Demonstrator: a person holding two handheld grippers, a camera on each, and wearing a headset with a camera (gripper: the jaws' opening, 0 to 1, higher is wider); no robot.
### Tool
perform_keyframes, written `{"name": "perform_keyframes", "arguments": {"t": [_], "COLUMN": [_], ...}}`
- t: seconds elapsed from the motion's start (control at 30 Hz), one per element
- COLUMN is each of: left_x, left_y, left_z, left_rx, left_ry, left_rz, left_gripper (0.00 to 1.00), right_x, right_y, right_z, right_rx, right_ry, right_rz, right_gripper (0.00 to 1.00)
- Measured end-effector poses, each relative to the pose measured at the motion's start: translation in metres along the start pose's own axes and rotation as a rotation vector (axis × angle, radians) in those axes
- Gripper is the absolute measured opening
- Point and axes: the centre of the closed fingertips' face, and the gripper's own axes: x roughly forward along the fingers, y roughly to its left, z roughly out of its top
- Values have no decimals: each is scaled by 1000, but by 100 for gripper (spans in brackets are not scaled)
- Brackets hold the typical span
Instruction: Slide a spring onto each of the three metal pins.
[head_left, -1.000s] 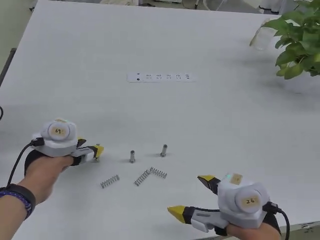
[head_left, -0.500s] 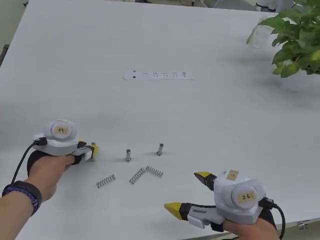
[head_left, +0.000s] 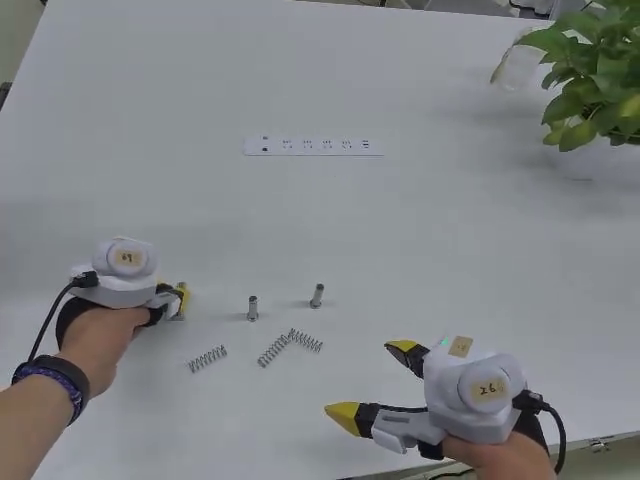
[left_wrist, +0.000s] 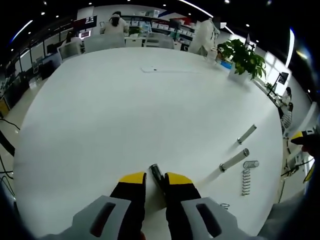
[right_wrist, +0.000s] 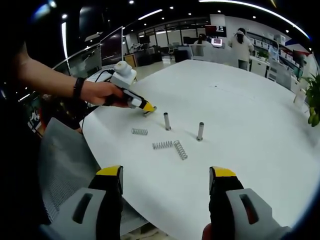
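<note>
Now right hand-held gripper (head_left: 372, 381) gapes beside table edge (head_left: 612, 431).

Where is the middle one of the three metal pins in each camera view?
Head view: the middle pin stands low, left of centre.
Left gripper view: right of centre, the lower of two slanted pins.
Right gripper view: near centre, the left of two free pins.
Shared landmark: the end pin beside it.
</note>
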Motion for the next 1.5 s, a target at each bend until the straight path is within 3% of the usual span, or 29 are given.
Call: {"name": "perform_keyframes", "arguments": {"t": [0.33, 0.63, 1.07, 1.5], "left_x": [-2, 6, 5, -10], "left_y": [13, 17, 16, 12], "left_z": [-8, 1, -1, 12], "left_rx": [76, 122, 101, 77], "left_ry": [46, 49, 73, 14], "left_rz": [18, 7, -5, -5], "left_gripper": [0, 3, 0, 0], "right_x": [1, 2, 0, -1], "right_y": [2, 2, 1, 1], "right_z": [1, 0, -2, -2], "right_rx": [1, 6, 6, 12], "right_ry": [1, 2, 5, -5], "right_rz": [5, 5, -1, -6], "right_gripper": [69, 69, 68, 68]}}
